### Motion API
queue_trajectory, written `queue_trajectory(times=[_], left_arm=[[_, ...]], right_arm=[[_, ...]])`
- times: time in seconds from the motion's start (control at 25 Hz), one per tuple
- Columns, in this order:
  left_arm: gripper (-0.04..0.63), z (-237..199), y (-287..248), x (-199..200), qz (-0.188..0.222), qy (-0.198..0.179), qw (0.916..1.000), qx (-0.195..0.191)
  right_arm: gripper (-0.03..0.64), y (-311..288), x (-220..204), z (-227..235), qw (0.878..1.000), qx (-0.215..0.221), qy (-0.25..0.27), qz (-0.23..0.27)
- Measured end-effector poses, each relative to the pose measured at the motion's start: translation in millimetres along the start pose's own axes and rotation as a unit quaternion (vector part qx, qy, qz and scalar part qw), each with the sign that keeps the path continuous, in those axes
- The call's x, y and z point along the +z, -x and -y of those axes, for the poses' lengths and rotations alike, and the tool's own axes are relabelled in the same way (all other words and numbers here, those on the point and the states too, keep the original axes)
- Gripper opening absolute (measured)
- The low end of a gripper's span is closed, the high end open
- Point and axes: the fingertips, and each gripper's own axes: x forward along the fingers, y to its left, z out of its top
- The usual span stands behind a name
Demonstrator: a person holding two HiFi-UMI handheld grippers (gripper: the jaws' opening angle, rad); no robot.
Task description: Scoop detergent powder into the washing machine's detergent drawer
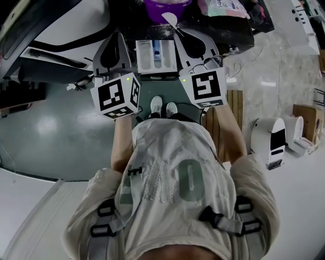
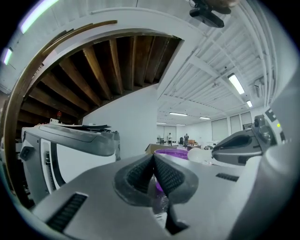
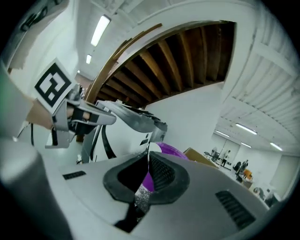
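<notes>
The white detergent drawer (image 1: pixel 156 56) stands pulled out between my two grippers in the head view, its compartments showing. Beyond it sits a purple tub (image 1: pixel 165 7), which shows again past the jaws in both gripper views (image 2: pixel 176 153) (image 3: pixel 169 150). My right gripper (image 1: pixel 179 33) is shut on the thin handle of a white scoop (image 1: pixel 170 19), seen edge-on between its pads (image 3: pixel 148 157). The scoop's bowl (image 2: pixel 202 155) hangs by the tub's rim. My left gripper (image 1: pixel 118 39) is to the left of the drawer, jaws shut with nothing between them (image 2: pixel 153 158).
The washing machine's white body (image 1: pixel 66 30) lies to the left. A pale detergent bag (image 1: pixel 223 7) rests beside the tub. A wooden board (image 1: pixel 233 106), a white appliance (image 1: pixel 269 142) and a cardboard box (image 1: pixel 307 119) stand on the floor to the right.
</notes>
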Motion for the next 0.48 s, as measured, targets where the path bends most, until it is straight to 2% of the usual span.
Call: queue_trajectory(times=[0.12,0.24,0.48], left_arm=[[0.021,17.2,-4.9,11.3,0.009,-0.014,0.9997,-0.018],[0.021,32.3,-7.5,20.8,0.018,-0.026,0.9990,-0.032],[0.021,55.2,-5.3,30.9,0.024,-0.039,0.9976,-0.052]], right_arm=[[0.011,15.1,4.7,27.7,0.997,-0.032,-0.069,0.019],[0.011,31.6,4.2,51.3,0.988,-0.063,-0.135,0.038],[0.011,63.8,-7.2,80.1,0.967,-0.118,-0.220,0.058]])
